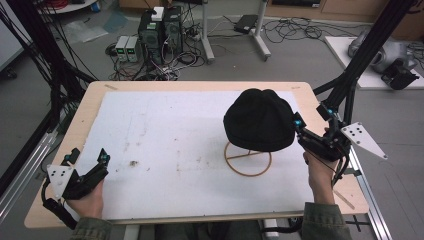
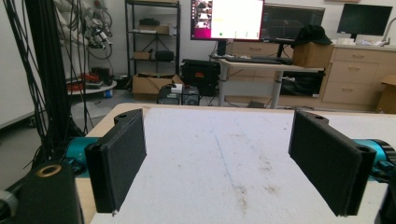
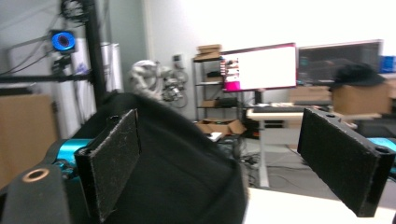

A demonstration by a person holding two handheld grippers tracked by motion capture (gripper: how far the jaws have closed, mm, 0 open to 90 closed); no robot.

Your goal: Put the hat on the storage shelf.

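A black knit hat [image 1: 259, 120] sits on a thin ring-based stand [image 1: 248, 173] right of the table's middle. My right gripper [image 1: 311, 116] is open at the hat's right side, with its nearer jaw close against the brim. In the right gripper view, the hat [image 3: 182, 177] bulges between the jaws of my right gripper [image 3: 219, 140], beside the left jaw, with a wide gap to the right jaw. My left gripper [image 1: 89, 155] rests open at the near left corner. In the left gripper view, bare white sheet lies between the jaws of my left gripper [image 2: 219, 140].
A stained white foam sheet [image 1: 165, 135] covers most of the wooden table [image 1: 80, 125]. Black frame posts [image 1: 360, 65] rise just off the right edge. Computer boxes and cables [image 1: 160, 30] lie on the floor beyond the far edge.
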